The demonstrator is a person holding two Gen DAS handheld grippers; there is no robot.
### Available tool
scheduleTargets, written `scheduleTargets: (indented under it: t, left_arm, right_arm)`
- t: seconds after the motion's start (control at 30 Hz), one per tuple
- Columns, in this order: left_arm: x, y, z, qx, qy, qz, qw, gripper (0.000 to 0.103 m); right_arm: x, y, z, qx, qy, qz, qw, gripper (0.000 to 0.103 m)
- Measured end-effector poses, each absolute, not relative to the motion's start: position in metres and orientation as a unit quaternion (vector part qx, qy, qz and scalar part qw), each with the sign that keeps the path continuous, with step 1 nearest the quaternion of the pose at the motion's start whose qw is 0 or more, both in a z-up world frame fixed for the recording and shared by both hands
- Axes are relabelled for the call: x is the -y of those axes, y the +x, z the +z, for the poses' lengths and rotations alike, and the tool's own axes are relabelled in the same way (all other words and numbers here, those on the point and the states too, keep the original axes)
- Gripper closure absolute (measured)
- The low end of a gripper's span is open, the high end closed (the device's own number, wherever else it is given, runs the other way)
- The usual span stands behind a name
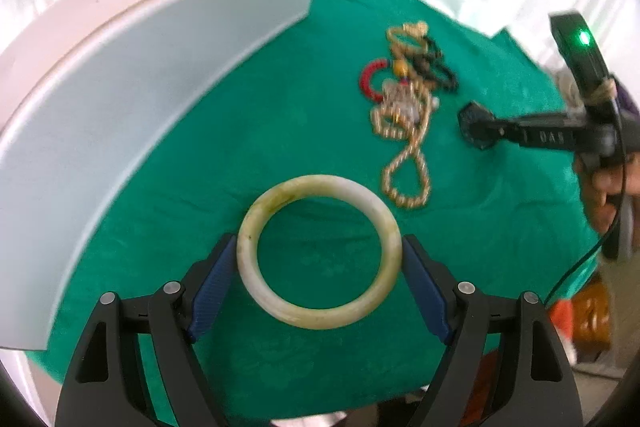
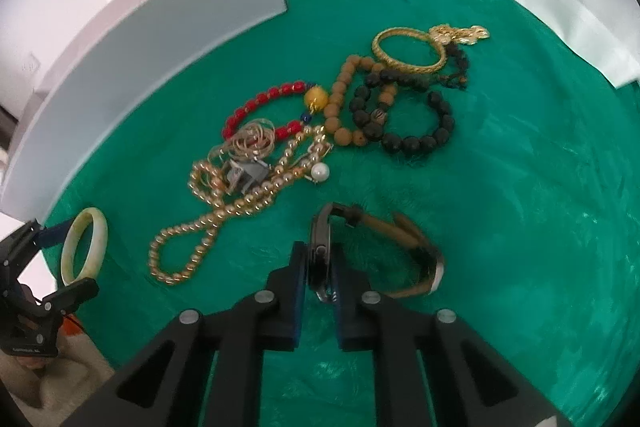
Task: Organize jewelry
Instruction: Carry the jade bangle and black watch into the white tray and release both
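My left gripper (image 1: 320, 255) is shut on a pale green jade bangle (image 1: 276, 203), its blue pads pressing both sides; it also shows in the right wrist view (image 2: 96, 227). My right gripper (image 2: 322, 259) is shut on the dark case of a wristwatch (image 2: 320, 247), whose brown strap (image 2: 412, 239) trails to the right. A heap of jewelry lies on the green cloth (image 2: 520, 187): a gold bead necklace (image 2: 192, 235), a red bead bracelet (image 2: 264, 99), a tan bead bracelet (image 2: 340, 95), a black bead bracelet (image 2: 432, 135) and a gold bangle (image 2: 404, 67).
A white and pink box (image 1: 132, 75) stands open at the left, its grey wall facing the cloth. White curtains hang behind. My right gripper (image 1: 480, 131) and the hand holding it show at the right of the left wrist view.
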State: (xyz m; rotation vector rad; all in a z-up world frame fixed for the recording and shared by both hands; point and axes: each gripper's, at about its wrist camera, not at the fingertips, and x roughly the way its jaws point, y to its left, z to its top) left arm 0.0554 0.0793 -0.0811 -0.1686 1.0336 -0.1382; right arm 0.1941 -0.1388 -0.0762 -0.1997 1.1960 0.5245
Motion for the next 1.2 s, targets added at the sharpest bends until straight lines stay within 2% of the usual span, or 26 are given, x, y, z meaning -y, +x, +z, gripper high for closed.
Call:
scheduleTargets:
  t: [0.27, 0.37, 0.47, 0.53, 0.7, 0.8, 0.93, 0.97, 1.0, 1.03, 1.1, 1.17, 1.2]
  left_arm:
    - [-0.152, 0.047, 0.020, -0.430, -0.129, -0.031, 0.893, 0.021]
    - [-0.194, 0.050, 0.038, -0.415, -0.126, 0.024, 0.901, 0.021]
    - [-0.234, 0.065, 0.027, -0.426, -0.134, 0.080, 0.891, 0.021]
    - [-0.255, 0.076, 0.008, -0.446, -0.145, 0.109, 0.876, 0.021]
    - [-0.288, 0.098, -0.048, -0.503, -0.163, 0.149, 0.835, 0.021]
    - [-0.299, 0.100, -0.059, -0.518, -0.174, 0.153, 0.823, 0.021]
    - [-0.303, 0.098, -0.069, -0.527, -0.191, 0.159, 0.813, 0.021]
    - [-0.305, 0.100, -0.068, -0.527, -0.196, 0.157, 0.812, 0.021]
    - [-0.304, 0.098, -0.068, -0.524, -0.197, 0.158, 0.813, 0.020]
    - [-0.304, 0.097, -0.067, -0.520, -0.196, 0.161, 0.816, 0.020]
    - [-0.300, 0.088, -0.055, -0.496, -0.185, 0.168, 0.831, 0.019]
    - [-0.290, 0.077, -0.039, -0.469, -0.166, 0.173, 0.850, 0.012]
    - [-0.284, 0.072, -0.031, -0.455, -0.161, 0.173, 0.859, 0.007]
  right_arm:
    - [0.072, 0.175, 0.041, -0.464, -0.085, 0.334, 0.816, 0.092]
    - [0.015, 0.177, 0.069, -0.434, -0.086, 0.389, 0.808, 0.092]
    - [-0.050, 0.182, 0.081, -0.415, -0.095, 0.436, 0.793, 0.092]
    - [-0.095, 0.186, 0.075, -0.420, -0.097, 0.455, 0.779, 0.092]
    - [-0.182, 0.221, 0.003, -0.487, -0.126, 0.449, 0.738, 0.092]
    - [-0.202, 0.224, -0.028, -0.510, -0.155, 0.434, 0.727, 0.092]
    - [-0.208, 0.217, -0.042, -0.516, -0.173, 0.420, 0.726, 0.089]
    - [-0.210, 0.214, -0.042, -0.512, -0.178, 0.418, 0.729, 0.084]
    - [-0.207, 0.213, -0.039, -0.509, -0.179, 0.418, 0.731, 0.067]
    - [-0.204, 0.212, -0.037, -0.506, -0.176, 0.418, 0.734, 0.060]
    - [-0.198, 0.207, -0.027, -0.494, -0.163, 0.420, 0.743, 0.056]
    - [-0.188, 0.199, -0.016, -0.476, -0.159, 0.419, 0.757, 0.055]
    - [-0.180, 0.193, -0.009, -0.464, -0.157, 0.417, 0.766, 0.049]
